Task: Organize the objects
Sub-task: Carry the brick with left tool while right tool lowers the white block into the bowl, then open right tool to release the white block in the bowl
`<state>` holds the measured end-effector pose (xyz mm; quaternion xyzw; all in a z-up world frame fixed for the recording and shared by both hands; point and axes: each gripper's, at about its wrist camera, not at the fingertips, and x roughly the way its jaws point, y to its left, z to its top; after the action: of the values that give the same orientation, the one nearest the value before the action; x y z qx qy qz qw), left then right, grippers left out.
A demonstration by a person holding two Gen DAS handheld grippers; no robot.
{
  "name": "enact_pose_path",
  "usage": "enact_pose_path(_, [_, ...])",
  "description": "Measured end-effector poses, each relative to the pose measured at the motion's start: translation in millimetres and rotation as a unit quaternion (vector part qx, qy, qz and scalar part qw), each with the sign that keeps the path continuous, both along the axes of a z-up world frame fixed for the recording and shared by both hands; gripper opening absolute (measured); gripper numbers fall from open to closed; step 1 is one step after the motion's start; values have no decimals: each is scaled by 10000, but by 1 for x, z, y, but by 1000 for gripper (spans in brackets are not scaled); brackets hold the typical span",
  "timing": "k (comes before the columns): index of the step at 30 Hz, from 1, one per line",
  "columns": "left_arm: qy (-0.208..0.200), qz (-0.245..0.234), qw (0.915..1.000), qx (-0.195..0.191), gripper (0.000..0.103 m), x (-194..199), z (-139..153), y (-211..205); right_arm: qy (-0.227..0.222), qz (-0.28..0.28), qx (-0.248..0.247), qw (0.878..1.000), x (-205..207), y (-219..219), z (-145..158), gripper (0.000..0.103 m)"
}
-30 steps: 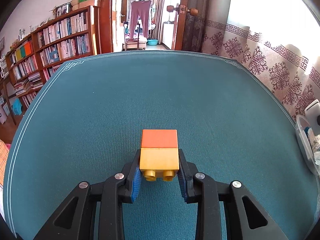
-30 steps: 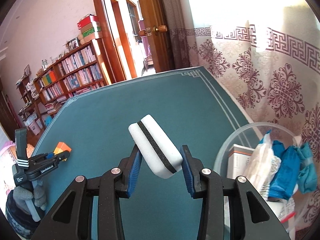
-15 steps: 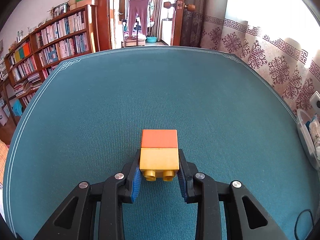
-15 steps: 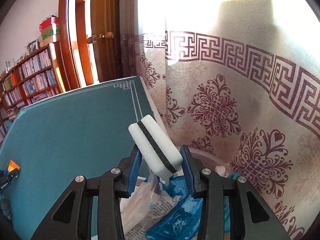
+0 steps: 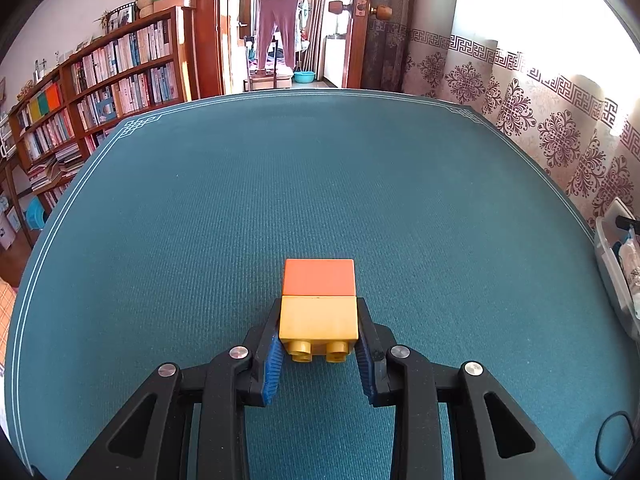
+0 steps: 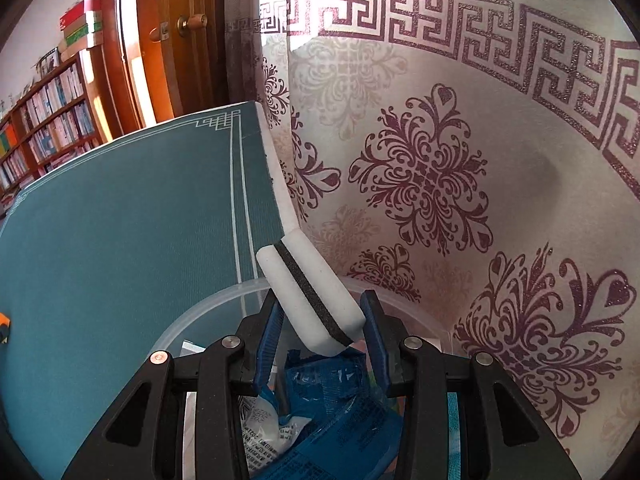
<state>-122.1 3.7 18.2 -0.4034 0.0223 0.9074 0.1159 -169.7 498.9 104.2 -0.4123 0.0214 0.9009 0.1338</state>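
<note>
My left gripper (image 5: pixel 319 336) is shut on a toy block stack (image 5: pixel 319 304), yellow brick nearest me and orange brick beyond, held just above the teal table mat (image 5: pixel 280 200). My right gripper (image 6: pixel 322 320) is shut on a white sponge with a black middle layer (image 6: pixel 308 288), tilted up to the left. It hangs over a clear plastic bin (image 6: pixel 200 308) that holds blue and white packets (image 6: pixel 332 400). The bin's edge also shows in the left wrist view (image 5: pixel 612 272) at the far right.
A patterned curtain (image 6: pixel 440 160) hangs close behind the bin along the table's right side. A bookshelf (image 5: pixel 100 92) and an open doorway (image 5: pixel 280 40) lie beyond the table's far edge. A black cable (image 5: pixel 612 440) lies at the near right.
My right gripper has swung right with the sponge, from over the mat to above the bin by the curtain. The left gripper has shifted slightly, block stack still held.
</note>
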Motion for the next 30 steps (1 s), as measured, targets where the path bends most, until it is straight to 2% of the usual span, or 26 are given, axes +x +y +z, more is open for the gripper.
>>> enact_pose_path(5, [-8, -4, 10000, 11, 33, 0, 0, 0, -167, 66, 38, 9998, -1, -2, -8, 41])
enact_pose_path(15, [2, -10, 10000, -14, 33, 0, -1, 0, -58, -170, 338, 9993, 16, 0, 0, 41])
enact_pose_path(22, [3, -13, 10000, -21, 33, 0, -1, 0, 110, -246, 125, 9996, 27, 5, 4, 41])
enact_pose_path(30, [14, -16, 10000, -32, 33, 0, -1, 0, 250, 179, -59, 9995, 33, -14, 12, 41])
